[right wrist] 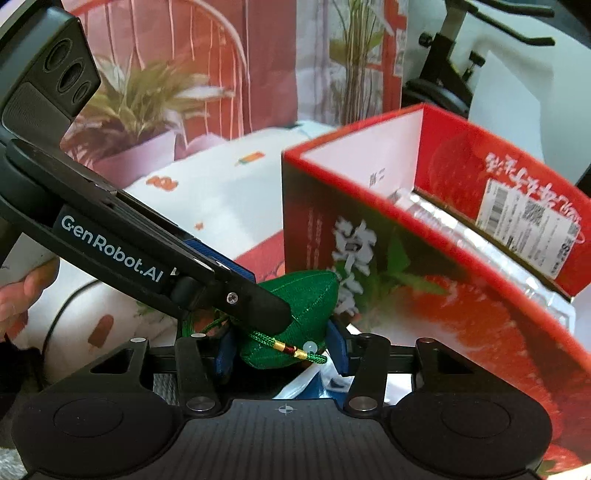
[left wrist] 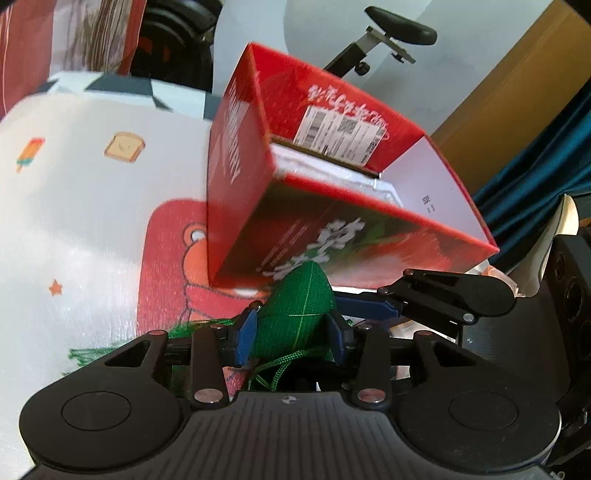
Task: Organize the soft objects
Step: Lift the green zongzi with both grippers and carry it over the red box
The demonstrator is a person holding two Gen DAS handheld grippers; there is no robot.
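Note:
A green plush dumpling with a knotted cord and gold beads hangs just in front of an open red strawberry-print box. My left gripper is shut on the plush, which fills the gap between its blue pads. In the right wrist view the same plush sits between the pads of my right gripper, which is also shut on it. The left gripper's finger crosses over it from the left. The right gripper's blue finger reaches in from the right. The box holds a silvery packet.
A white cloth with cartoon prints covers the surface under the box. Red gift bags stand behind, and an exercise bike is further back. A hand holds the left gripper. A blue curtain hangs at the right.

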